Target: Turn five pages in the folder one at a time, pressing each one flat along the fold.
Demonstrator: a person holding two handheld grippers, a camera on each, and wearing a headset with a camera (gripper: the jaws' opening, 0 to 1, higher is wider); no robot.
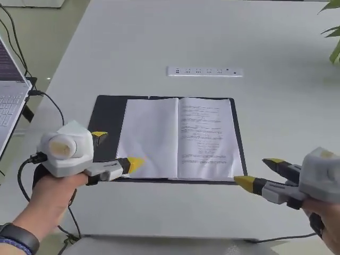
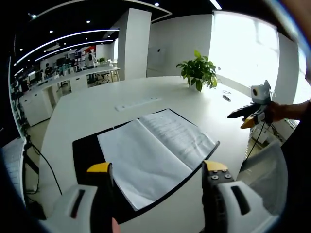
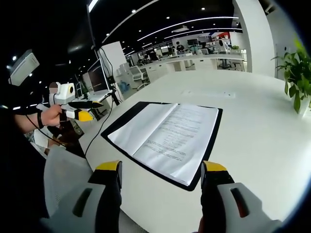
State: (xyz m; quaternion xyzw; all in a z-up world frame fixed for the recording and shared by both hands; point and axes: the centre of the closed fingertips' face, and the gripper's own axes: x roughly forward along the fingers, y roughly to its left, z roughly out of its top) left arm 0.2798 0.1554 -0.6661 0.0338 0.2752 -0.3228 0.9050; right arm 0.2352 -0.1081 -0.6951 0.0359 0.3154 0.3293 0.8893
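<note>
The black folder of white pages (image 1: 109, 122) lies open on our white table (image 1: 276, 106), its fold running straight away from us. Our right gripper (image 1: 259, 171), jaws spread, sits nearest the near corner of the printed right page (image 1: 206, 138). Our left gripper (image 1: 117, 150), also spread, flanks the blank left page (image 1: 149, 135).

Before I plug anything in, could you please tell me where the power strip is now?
In the head view, the white power strip lies on the table beyond the far edge of the open folder.

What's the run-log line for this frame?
folder: open, flat | left hand-held gripper: open, clear of folder | right hand-held gripper: open, clear of folder
</note>
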